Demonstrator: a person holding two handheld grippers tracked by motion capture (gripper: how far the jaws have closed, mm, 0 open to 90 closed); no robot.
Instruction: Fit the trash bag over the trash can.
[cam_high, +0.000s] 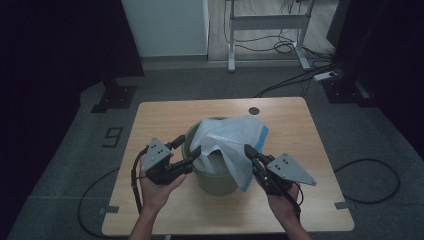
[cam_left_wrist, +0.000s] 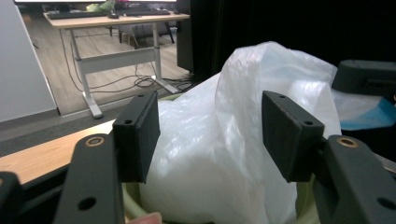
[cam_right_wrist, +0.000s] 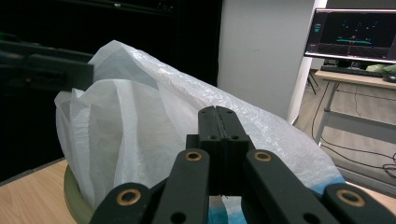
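A pale green bin (cam_high: 216, 184) stands in the middle of the wooden table (cam_high: 160, 120). A white plastic bag (cam_high: 230, 134) with a blue edge billows out of it and hangs over the bin's front right. My left gripper (cam_high: 190, 145) is at the bin's left rim. Its jaws stand open in the left gripper view (cam_left_wrist: 210, 140), and the bag (cam_left_wrist: 280, 70) lies between and beyond the pads without being pressed. My right gripper (cam_high: 247, 149) is at the bag's right side. In the right gripper view (cam_right_wrist: 218, 112) it is shut, apparently pinching the thin film of the bag (cam_right_wrist: 130, 93).
A round cable hole (cam_high: 254, 110) sits near the table's far edge. Behind the table are a white desk frame (cam_high: 265, 30) with cables on the floor and a black stand (cam_high: 117, 95) at the left. A lit monitor (cam_right_wrist: 355, 32) stands on a far desk.
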